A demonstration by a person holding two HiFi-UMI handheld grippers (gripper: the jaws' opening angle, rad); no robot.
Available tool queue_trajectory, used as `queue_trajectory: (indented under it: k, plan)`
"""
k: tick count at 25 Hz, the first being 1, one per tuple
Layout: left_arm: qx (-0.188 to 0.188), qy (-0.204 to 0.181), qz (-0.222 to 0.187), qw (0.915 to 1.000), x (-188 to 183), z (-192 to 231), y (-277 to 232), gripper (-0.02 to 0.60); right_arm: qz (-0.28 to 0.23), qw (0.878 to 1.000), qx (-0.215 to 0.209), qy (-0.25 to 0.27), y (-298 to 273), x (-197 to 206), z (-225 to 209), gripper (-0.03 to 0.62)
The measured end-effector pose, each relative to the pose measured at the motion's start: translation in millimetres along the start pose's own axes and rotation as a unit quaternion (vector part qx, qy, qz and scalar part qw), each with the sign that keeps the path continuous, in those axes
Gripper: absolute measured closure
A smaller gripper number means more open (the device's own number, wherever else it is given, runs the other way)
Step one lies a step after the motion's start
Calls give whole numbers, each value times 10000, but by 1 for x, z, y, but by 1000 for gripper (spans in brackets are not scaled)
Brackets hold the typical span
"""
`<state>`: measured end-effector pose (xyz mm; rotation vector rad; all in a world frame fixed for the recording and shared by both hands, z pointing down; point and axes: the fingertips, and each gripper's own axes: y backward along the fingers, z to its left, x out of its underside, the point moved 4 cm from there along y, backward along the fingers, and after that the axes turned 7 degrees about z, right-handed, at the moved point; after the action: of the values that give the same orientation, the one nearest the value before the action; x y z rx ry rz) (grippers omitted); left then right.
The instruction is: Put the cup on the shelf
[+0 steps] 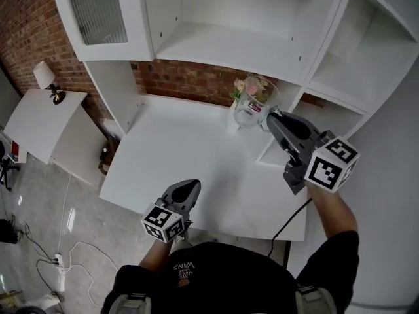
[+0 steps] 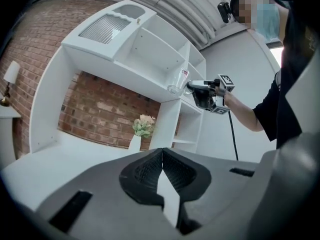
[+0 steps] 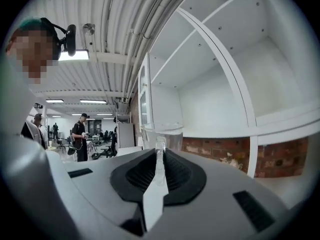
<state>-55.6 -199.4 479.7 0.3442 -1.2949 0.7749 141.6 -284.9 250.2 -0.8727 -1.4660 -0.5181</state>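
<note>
Cup (image 1: 254,103) handle pinched in right gripper (image 1: 270,118), seen only in its own view, left gripper (image 1: 192,186) closed empty

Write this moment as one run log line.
left gripper: shut, empty | right gripper: shut on glass cup | glass cup: in air at shelf edge

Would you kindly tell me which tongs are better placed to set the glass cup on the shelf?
Right, I'd say. The right tongs are shut on the glass cup, up beside the shelf edge. The left tongs are shut, empty and low over the table.
</note>
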Motion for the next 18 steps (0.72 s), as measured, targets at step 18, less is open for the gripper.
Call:
queue_trajectory:
  k: [18]
  plan:
    - [702,-111,-159,9973,-39,60,3,574,69,9989,440,116,-93,-109,-6,565]
